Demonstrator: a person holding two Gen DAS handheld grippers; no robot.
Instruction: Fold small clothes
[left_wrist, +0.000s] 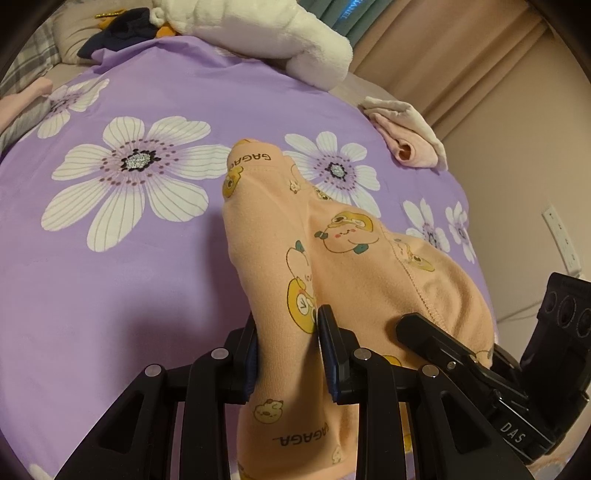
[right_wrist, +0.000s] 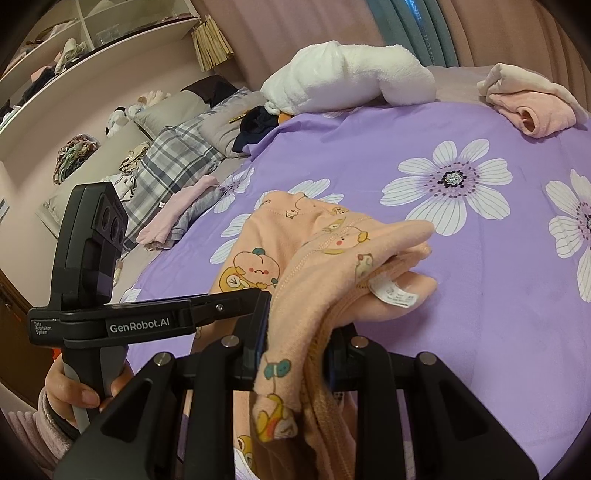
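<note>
A small peach garment (left_wrist: 354, 254) printed with cartoon animals hangs bunched over the purple flowered bedsheet (left_wrist: 110, 295). My left gripper (left_wrist: 286, 350) is shut on a fold of it, the cloth running between both pads. The right gripper (left_wrist: 436, 339) shows at the lower right of the left wrist view, pressed into the same garment. In the right wrist view my right gripper (right_wrist: 295, 354) is shut on the peach garment (right_wrist: 332, 258) at its zipper edge, a white label hanging out. The left gripper (right_wrist: 255, 299) reaches in from the left, held by a hand (right_wrist: 70, 391).
A white plush blanket (right_wrist: 351, 77) lies at the far edge of the bed. A crumpled pink and cream garment (right_wrist: 532, 99) sits at the far right corner. Folded pink and grey clothes (right_wrist: 177, 214), plaid pillows (right_wrist: 177, 151) and dark clothing (right_wrist: 258, 122) line the left side.
</note>
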